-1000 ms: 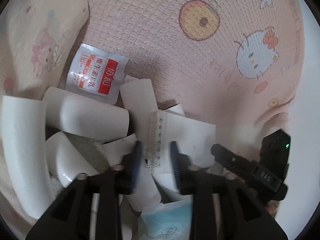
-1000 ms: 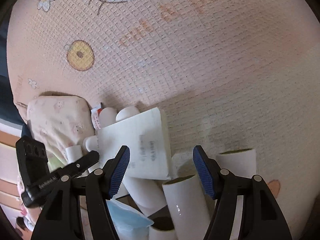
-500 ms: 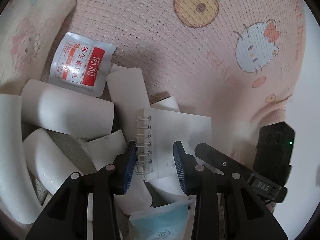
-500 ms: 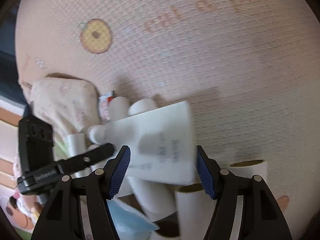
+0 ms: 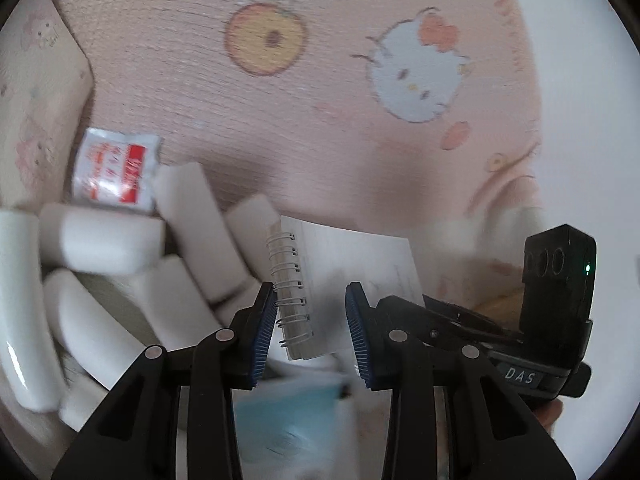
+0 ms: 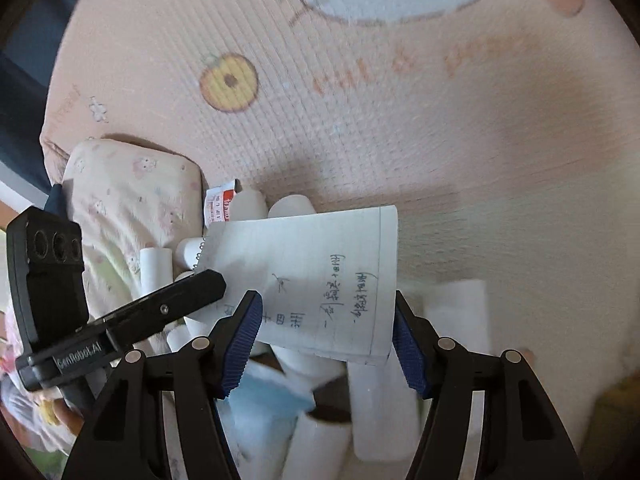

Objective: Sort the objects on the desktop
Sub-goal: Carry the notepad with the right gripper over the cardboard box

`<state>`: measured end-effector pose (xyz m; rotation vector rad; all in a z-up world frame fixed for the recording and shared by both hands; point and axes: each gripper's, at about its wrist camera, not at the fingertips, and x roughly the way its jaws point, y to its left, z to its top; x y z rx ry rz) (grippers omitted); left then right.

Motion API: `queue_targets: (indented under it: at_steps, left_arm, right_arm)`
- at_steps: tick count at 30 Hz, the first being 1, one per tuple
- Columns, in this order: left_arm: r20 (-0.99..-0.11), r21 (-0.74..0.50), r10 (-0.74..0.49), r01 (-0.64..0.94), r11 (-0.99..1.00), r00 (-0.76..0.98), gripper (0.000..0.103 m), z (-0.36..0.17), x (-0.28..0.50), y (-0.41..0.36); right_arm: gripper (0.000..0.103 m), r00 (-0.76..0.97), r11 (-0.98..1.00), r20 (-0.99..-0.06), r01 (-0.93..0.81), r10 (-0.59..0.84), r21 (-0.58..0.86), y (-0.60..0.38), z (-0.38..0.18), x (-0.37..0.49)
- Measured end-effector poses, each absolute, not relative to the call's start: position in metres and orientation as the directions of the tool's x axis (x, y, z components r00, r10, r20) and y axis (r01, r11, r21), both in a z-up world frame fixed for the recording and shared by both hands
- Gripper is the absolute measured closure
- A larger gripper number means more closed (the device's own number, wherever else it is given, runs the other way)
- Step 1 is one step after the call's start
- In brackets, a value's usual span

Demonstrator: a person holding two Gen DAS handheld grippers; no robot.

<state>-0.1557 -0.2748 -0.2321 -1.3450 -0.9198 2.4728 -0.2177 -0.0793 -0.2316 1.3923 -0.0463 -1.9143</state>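
A small spiral notepad (image 5: 344, 280) with handwriting is lifted above a heap of white paper rolls (image 5: 192, 236). My left gripper (image 5: 310, 328) is shut on its spiral-bound end, jaws either side of the pad. In the right wrist view the notepad (image 6: 312, 280) lies between the fingers of my right gripper (image 6: 328, 340), which is open wide and not touching it. The left gripper's fingers (image 6: 160, 312) show at the pad's left edge. A red-and-white sachet (image 5: 114, 170) lies at the back of the heap. A light blue packet (image 5: 288, 420) lies under the pad.
A pink cartoon-print mat (image 5: 360, 128) covers the surface. A cream printed cushion (image 6: 132, 204) lies left of the heap. More white rolls (image 6: 384, 400) lie under the right gripper. The other gripper's black body (image 5: 560, 292) is at the right.
The left gripper has raised the notepad off the heap and tilted it up. The right gripper has moved in so the pad lies between its open fingers.
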Motion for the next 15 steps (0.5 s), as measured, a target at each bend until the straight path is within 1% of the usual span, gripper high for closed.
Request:
queue_targets:
  at_steps: [4,9,12,15]
  left_arm:
    - [-0.679,-0.591,0.448,0.071,-0.803,-0.581,0.064,-0.223,-0.135,-0.256]
    - [-0.664,-0.581,0.45,0.032,-0.813,-0.597,0.064,-0.214,-0.104,-0.23]
    - [-0.644,-0.591,0.472,-0.002,-0.807,-0.602,0.064,-0.209,-0.086,-0.221]
    - [-0.61,-0.602,0.483,-0.03,-0.798,-0.628,0.064,-0.2,-0.066,-0.209]
  right_arm:
    - [0.041,-0.192,-0.733,-0.793,0.548,-0.578,0.402,-0.054,-0.211,-0.194]
    - [0.041,-0.256,-0.757,-0.792,0.55,-0.555,0.353,-0.026,-0.201,-0.158]
    - [0.041,-0.282,-0.767,-0.771,0.519,-0.571,0.377,-0.005,-0.197,-0.136]
    - [0.041,-0.301,-0.762,-0.731,0.473,-0.612,0.443,0.02,-0.194,-0.117]
